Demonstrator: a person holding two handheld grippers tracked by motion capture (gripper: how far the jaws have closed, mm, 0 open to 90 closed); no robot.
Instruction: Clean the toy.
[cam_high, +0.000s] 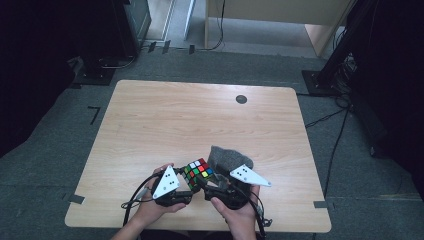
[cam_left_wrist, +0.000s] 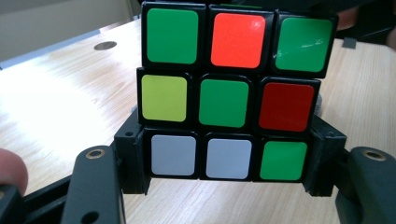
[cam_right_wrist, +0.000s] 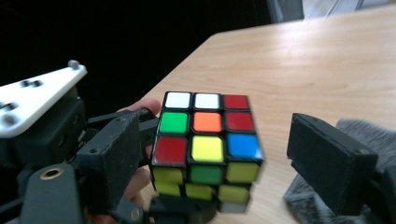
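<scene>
Rubik's cube sits at the near edge of the bench, held up off the wood between the two hands. Left gripper fingers clamped on the cube's bottom layer, one on each side face; green-centre face squarely toward its camera. Right gripper just right of the cube, fingers apart, straddling the cube but not touching as far as I can tell. Grey cloth lies right behind the cube, partly under the right gripper. Dark round grommet is well beyond the cube, far side of the bench.

Step in hand, my read: left holds the cube steady, right is lining up to grip a layer for a turn. Next move calls for right fingers closing square on one layer only, left clamp staying firm so the cube doesn't twist out
</scene>
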